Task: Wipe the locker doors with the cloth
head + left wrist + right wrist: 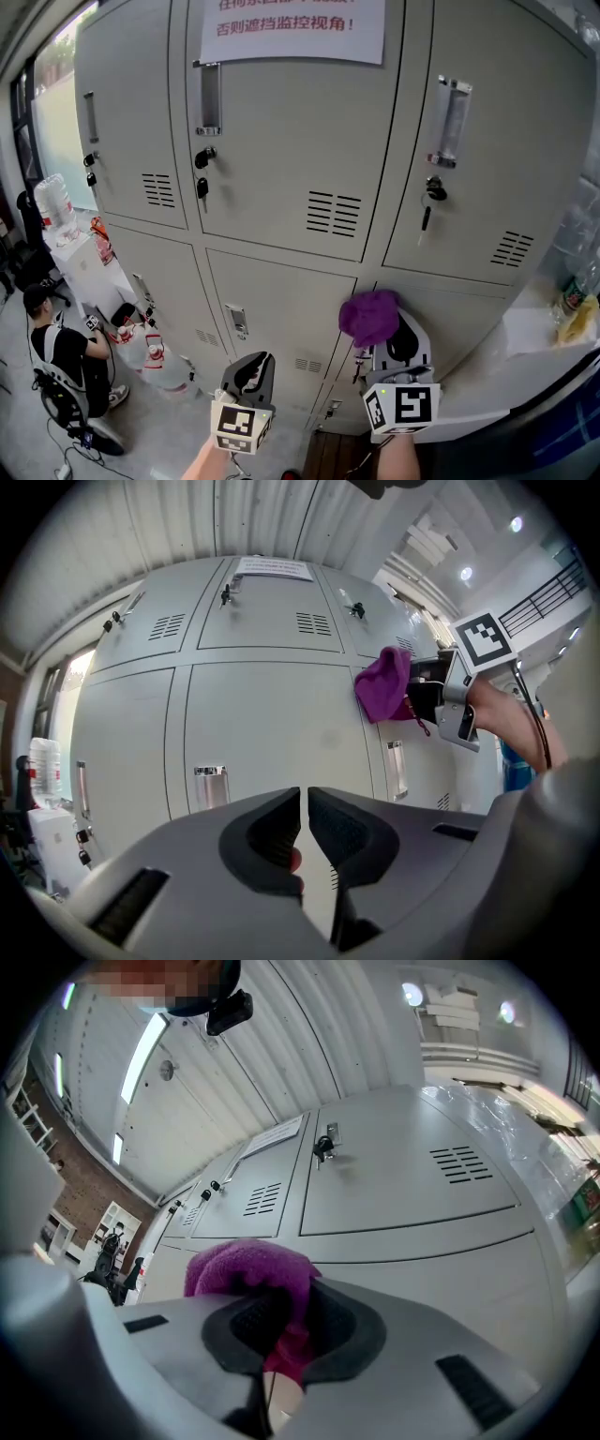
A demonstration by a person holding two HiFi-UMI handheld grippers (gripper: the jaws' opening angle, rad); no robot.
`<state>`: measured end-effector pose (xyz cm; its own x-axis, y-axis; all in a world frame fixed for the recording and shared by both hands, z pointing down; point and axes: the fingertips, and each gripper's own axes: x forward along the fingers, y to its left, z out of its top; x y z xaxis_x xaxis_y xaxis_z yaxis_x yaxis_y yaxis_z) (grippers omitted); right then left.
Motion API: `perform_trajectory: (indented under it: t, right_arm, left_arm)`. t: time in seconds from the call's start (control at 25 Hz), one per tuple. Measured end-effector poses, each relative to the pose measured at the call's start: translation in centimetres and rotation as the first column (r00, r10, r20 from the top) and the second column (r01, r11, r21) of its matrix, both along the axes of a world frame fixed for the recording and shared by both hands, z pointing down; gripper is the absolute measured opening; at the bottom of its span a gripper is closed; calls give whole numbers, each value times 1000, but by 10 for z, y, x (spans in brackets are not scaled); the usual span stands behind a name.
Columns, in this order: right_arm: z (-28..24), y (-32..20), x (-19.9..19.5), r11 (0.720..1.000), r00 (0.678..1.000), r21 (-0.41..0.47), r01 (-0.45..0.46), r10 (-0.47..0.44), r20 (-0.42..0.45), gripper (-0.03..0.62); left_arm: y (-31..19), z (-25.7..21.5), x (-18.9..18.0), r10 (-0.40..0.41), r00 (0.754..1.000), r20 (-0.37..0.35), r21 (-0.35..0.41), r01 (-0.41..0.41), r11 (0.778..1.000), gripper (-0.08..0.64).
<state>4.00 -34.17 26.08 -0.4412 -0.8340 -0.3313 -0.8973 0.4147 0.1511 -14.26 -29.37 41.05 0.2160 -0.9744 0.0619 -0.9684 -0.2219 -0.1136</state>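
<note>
The left gripper [251,373] hangs low before the lockers [281,178], its jaws all but together with nothing between them. Further right, the right gripper [286,1321] pinches the cloth [368,317], which is bunched at a lower door; whether it touches I cannot tell. The cloth looks soft, light and floppy, so a thick fold probably gives the best hold.

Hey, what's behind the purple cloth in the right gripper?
Grey locker doors, around the seam between two lower ones. The cloth, clamped in the right gripper, hides the patch directly behind.
</note>
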Motion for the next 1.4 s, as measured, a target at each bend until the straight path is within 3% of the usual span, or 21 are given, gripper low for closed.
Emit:
perform_trajectory:
  t: [0.36, 0.76, 1.4]
  right_arm:
    - [-2, -1, 12, 999, 999, 13, -35, 35, 0, 44]
    - [4, -3, 67, 988, 988, 1, -152, 152, 3, 44]
    - [16, -3, 179, 927, 927, -29, -373, 374, 14, 44]
  left_arm:
    - [-5, -1, 6, 10, 1000, -3, 5, -10, 1000, 46]
    - [-10, 3, 30, 60, 998, -7, 4, -60, 998, 46]
    - [-23, 7, 72, 158, 987, -2, 6, -158, 987, 46]
